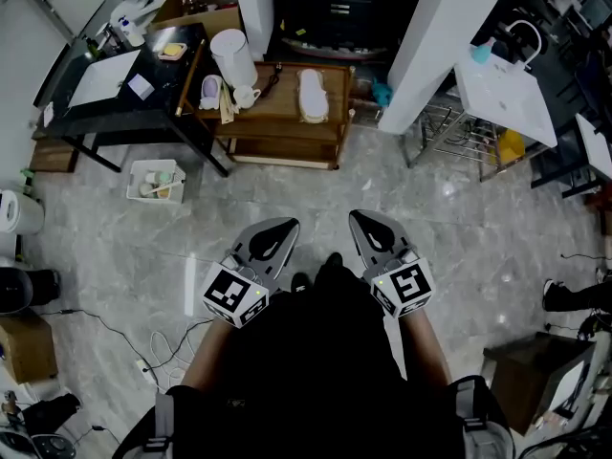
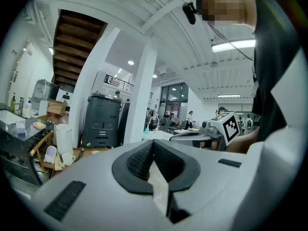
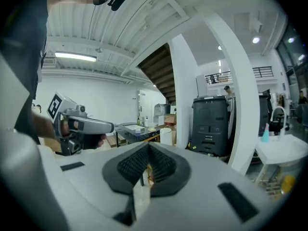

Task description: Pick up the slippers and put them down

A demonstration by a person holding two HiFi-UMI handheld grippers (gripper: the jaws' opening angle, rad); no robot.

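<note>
Probably light, soft, bendy: pale slipper (image 1: 313, 96) on low wooden table (image 1: 277, 101); best pinched across its side rim. Closed tight and empty: grey left gripper (image 1: 285, 228), right gripper (image 1: 360, 218).

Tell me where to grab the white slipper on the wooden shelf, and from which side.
Probably its near end, coming from the wooden shelf's front edge: the white slipper lies flat, long axis pointing away from you, nothing beside that end. The right gripper, shut now, must open first. Toe or heel cannot be told.
</note>
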